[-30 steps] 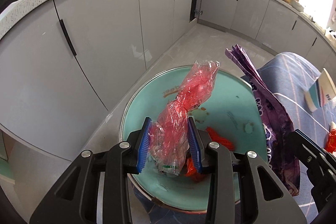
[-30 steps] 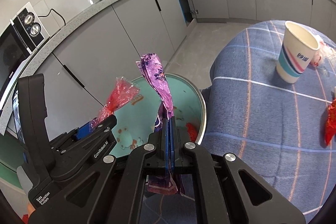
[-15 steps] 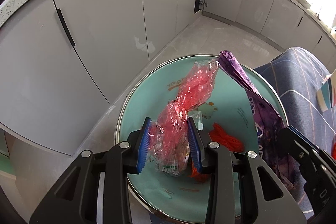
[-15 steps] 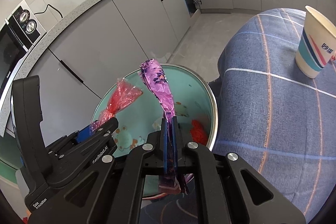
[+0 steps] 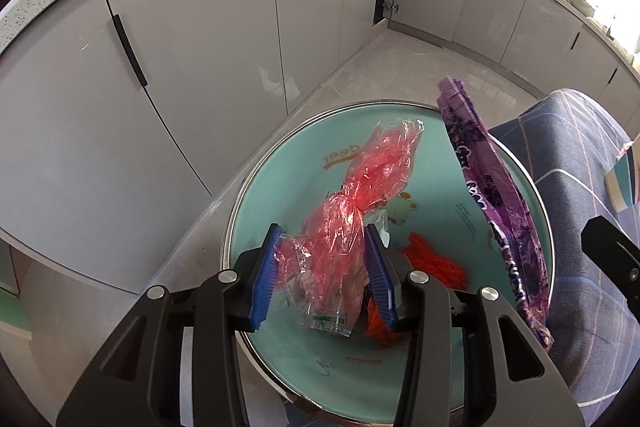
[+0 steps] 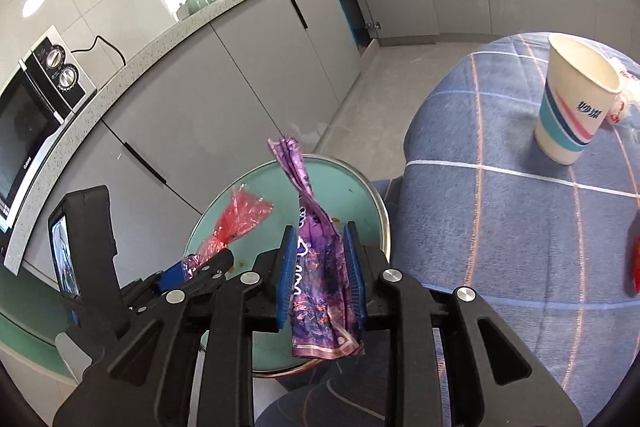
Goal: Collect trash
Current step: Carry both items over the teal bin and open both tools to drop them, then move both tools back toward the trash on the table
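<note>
Trash, two wrappers in hand over one bin: one red-tinted clear plastic wrapper [image 5: 352, 227] stands between the blue pads of the left gripper [image 5: 326, 277], whose jaws are opening, the crumpled film filling the gap and touching both pads; one purple printed wrapper [image 6: 316, 267] stands upright between the pads of the right gripper [image 6: 322, 269], whose jaws are also opening, with slight gaps showing beside the foil, so the pads no longer clamp it. Both items hang above one round teal bin [image 5: 280, 351] with a metal rim, set on the floor just beside the table. Bin contents: one tangle of orange-red string [image 5: 436, 267]. Writing on the bin's inner wall reads "deer", upside down in the left wrist view, beside small cartoon figures. One blue checked tablecloth [image 6: 500, 227] carries one paper cup [image 6: 572, 103], white with teal, navy and red bands and blue characters too small to read. One microwave [image 6: 24, 135] on the counter bears a vertical brand mark, illegible.
</note>
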